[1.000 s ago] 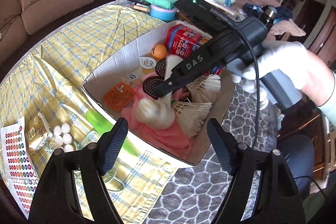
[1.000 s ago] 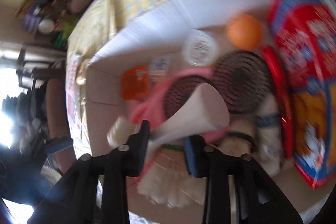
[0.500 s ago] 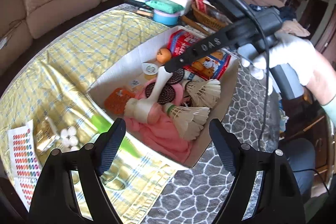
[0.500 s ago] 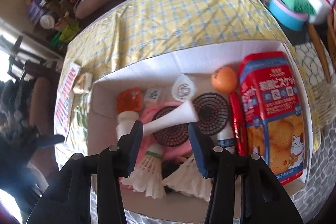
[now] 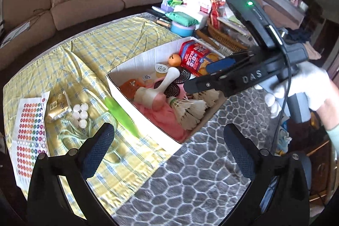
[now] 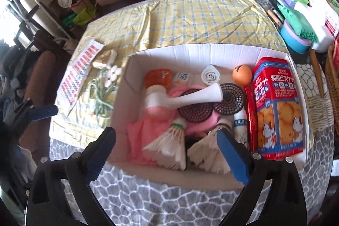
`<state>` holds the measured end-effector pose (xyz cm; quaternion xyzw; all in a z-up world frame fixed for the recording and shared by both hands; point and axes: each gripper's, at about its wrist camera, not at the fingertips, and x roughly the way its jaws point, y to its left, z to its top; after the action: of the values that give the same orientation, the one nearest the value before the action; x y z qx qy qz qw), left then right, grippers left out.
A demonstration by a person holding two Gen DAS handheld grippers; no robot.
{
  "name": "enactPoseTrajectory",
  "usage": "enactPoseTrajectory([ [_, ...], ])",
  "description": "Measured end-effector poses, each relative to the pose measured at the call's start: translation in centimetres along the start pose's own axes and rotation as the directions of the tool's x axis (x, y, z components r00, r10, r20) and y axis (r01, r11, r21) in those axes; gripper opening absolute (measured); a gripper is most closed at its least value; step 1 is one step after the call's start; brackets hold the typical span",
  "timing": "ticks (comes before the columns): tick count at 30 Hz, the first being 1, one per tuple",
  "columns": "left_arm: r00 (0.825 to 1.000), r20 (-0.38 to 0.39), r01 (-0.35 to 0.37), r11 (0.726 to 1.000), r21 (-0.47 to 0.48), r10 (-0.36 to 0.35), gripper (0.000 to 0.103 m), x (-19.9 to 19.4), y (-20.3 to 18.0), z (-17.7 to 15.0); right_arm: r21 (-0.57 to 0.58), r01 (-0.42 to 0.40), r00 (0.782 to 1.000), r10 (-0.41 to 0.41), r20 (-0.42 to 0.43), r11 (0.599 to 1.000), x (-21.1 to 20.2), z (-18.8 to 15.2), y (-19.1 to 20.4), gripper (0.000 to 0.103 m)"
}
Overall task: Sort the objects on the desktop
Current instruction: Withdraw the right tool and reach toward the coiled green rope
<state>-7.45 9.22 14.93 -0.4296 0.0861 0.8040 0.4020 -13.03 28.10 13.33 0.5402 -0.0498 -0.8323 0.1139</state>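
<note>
A white cardboard box (image 5: 148, 52) (image 6: 190, 50) sits on the yellow checked cloth. Inside, a white trumpet-shaped piece (image 5: 165, 82) (image 6: 190, 96) lies on a pink cloth (image 6: 142, 130), beside two shuttlecocks (image 5: 188, 109) (image 6: 169, 141), black mesh discs (image 6: 228, 99), an orange ball (image 6: 241, 74) and a red biscuit box (image 5: 195, 54) (image 6: 277, 99). My right gripper (image 6: 166, 147) (image 5: 197, 75) hovers open over the box's near edge, holding nothing. My left gripper (image 5: 167, 141) is open and empty, short of the box's near corner.
Left of the box on the cloth lie a sticker sheet (image 5: 29, 130), a gold packet (image 5: 58, 107), white caps (image 5: 80, 113), green cord (image 6: 101, 96) and a green strip (image 5: 120, 113). A blue tub (image 5: 182, 28) and wicker basket (image 5: 224, 37) crowd the far side. Grey patterned mat (image 5: 190, 173) lies in front.
My right gripper opened and let go of the white trumpet-shaped piece, which now lies in the box, then drew back and up. My left gripper also backed away from the box.
</note>
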Motion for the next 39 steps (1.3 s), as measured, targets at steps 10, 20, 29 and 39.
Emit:
enactPoseTrajectory([
  [10,0.997,0.056,-0.054,0.998,-0.039,0.056,0.103,-5.1,-1.6,-2.5,-0.048,-0.024,0.993,0.029,0.111,0.999,-5.5,-3.1,4.5,0.103],
  [20,0.985,0.104,-0.113,0.973,-0.201,0.136,0.103,-10.8,4.7,-9.0,-0.157,-0.072,0.971,0.105,0.214,0.985,-7.6,-5.4,10.3,0.103],
  [29,0.981,0.101,-0.126,0.942,-0.311,0.164,0.103,-10.5,10.5,-13.5,-0.199,-0.147,0.96,0.189,0.209,0.969,-3.4,-4.7,14.7,0.1],
  [39,0.988,0.097,-0.073,0.916,-0.394,0.12,0.1,-6.9,14.5,-14.0,-0.302,-0.017,0.994,0.048,0.096,0.953,7.0,-2.0,19.2,0.051],
])
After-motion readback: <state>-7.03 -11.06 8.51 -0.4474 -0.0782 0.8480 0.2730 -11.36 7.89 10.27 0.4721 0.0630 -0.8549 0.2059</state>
